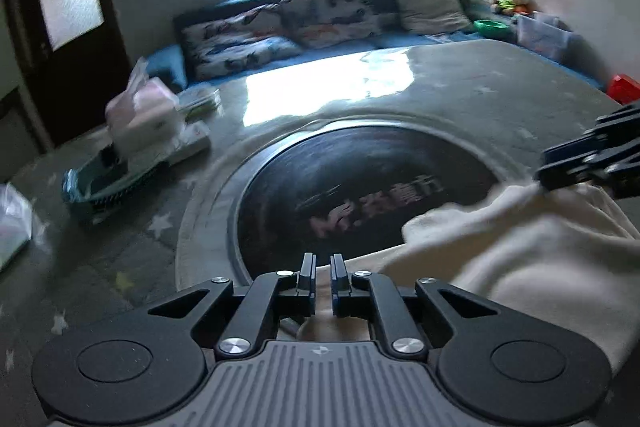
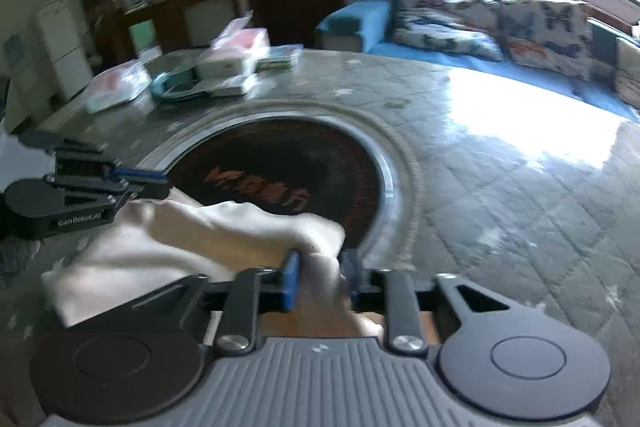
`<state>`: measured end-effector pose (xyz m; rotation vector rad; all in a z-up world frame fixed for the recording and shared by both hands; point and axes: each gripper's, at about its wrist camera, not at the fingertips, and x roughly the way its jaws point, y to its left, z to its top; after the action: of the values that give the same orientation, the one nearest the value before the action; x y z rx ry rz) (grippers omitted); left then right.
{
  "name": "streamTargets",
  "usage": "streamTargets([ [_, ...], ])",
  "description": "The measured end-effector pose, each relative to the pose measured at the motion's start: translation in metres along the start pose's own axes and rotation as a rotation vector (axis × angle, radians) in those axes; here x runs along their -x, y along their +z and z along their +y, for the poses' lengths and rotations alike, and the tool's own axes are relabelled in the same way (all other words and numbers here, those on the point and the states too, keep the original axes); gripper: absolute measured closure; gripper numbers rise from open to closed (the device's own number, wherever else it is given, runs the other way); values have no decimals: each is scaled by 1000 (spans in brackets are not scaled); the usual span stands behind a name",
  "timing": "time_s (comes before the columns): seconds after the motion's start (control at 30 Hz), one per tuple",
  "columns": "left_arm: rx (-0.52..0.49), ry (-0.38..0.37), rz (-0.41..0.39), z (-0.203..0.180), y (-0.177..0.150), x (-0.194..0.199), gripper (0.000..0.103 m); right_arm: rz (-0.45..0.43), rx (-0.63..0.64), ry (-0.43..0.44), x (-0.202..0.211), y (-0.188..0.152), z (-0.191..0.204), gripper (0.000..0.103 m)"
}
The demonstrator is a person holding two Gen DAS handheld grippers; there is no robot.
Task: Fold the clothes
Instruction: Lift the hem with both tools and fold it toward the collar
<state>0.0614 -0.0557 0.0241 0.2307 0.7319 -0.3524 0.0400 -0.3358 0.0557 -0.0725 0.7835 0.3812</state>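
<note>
A cream garment (image 1: 520, 259) hangs bunched between my two grippers over a round table with a grey quilted cover (image 1: 460, 87). My left gripper (image 1: 323, 275) has its jaws almost together, with a thin edge of the cloth passing between them. In the right wrist view the left gripper (image 2: 166, 183) stands at the left with the garment (image 2: 224, 227) trailing from its tips. My right gripper (image 2: 320, 275) holds a thick fold of the cloth between its blue pads. From the left wrist it shows as the right gripper (image 1: 542, 175) at the right edge, cloth at its tip.
A dark round plate with lettering (image 1: 360, 195) lies in the table's middle, under the cloth's front edge. Tissue packs (image 1: 140, 123), a teal basket (image 1: 108, 183) and a plastic bag (image 1: 12, 223) crowd the table's left side. Behind is a blue sofa with butterfly cushions (image 1: 320, 11).
</note>
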Motion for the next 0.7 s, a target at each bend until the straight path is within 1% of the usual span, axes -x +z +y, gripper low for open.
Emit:
streamTargets([
  [0.07, 27, -6, -11, 4, 0, 7, 94, -19, -6, -23, 11, -1, -4, 76],
  [0.17, 40, -25, -41, 1, 2, 28, 94, -29, -11, -24, 28, -4, -8, 76],
  [0.27, 22, -90, -59, -12, 3, 42, 94, -26, 1, -20, 42, -9, -8, 76],
  [0.37, -8, -162, -47, -27, 1, 44, 93, -2, -2, 23, 44, -19, -5, 77],
  [0.5, -27, -160, -3, -41, 4, 25, 92, 24, -41, 17, 26, -25, -10, 77],
  [0.53, -22, -149, 10, -40, 4, 20, 92, 32, -49, 8, 21, -26, -12, 78],
  [0.57, -18, -139, 23, -39, 5, 14, 92, 40, -56, -2, 17, -28, -15, 82],
  [0.6, -10, -127, 30, -36, 5, 9, 92, 39, -54, -9, 16, -28, -16, 84],
  [0.7, 26, -122, 50, -27, 5, -1, 92, 22, -45, -45, 20, -24, -17, 84],
])
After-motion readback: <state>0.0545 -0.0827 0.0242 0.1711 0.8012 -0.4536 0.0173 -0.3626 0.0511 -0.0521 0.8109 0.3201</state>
